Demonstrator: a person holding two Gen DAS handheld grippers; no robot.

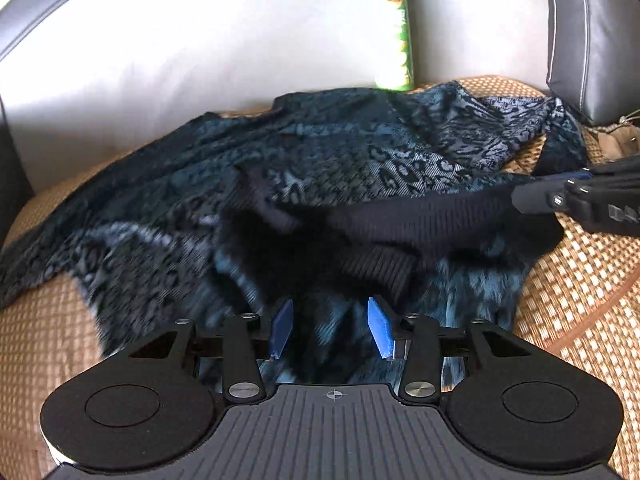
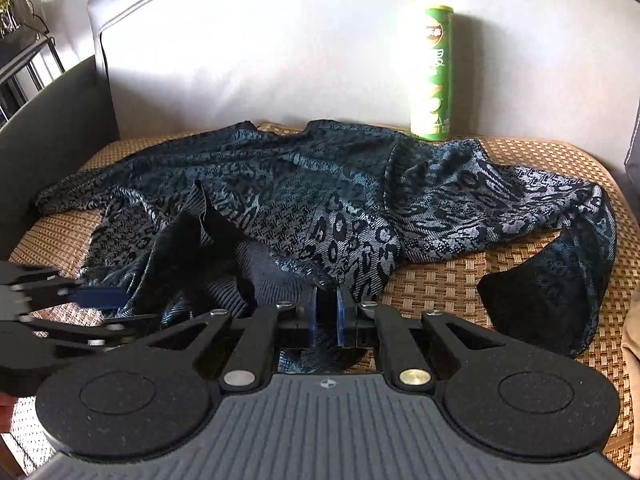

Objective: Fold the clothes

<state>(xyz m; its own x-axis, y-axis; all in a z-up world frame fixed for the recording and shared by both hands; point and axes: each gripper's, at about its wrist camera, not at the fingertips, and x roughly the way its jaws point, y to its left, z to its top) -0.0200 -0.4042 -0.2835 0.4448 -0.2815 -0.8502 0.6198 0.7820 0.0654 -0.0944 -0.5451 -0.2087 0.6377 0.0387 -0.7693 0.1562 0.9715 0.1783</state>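
Note:
A dark blue leopard-print garment [image 1: 320, 152] lies crumpled across a woven mat [image 1: 580, 280] on a sofa; it also shows in the right wrist view [image 2: 300, 192]. Its black ribbed hem [image 1: 420, 216] is lifted at the near side. My left gripper [image 1: 330, 326] is open, its blue pads [image 1: 380, 328] spread just above the near fabric. My right gripper [image 2: 326, 312] is shut on the ribbed hem [image 2: 272, 280] and shows at the right edge of the left wrist view [image 1: 540, 196]. The left gripper also shows at the left of the right wrist view [image 2: 100, 308].
A green chip can [image 2: 434, 72] stands upright against the white sofa back [image 2: 260, 60], just behind the garment. A grey leather cushion [image 1: 592, 40] stands at the right. A dark armrest [image 2: 52, 120] bounds the left. Tan cloth [image 2: 632, 344] lies at the right edge.

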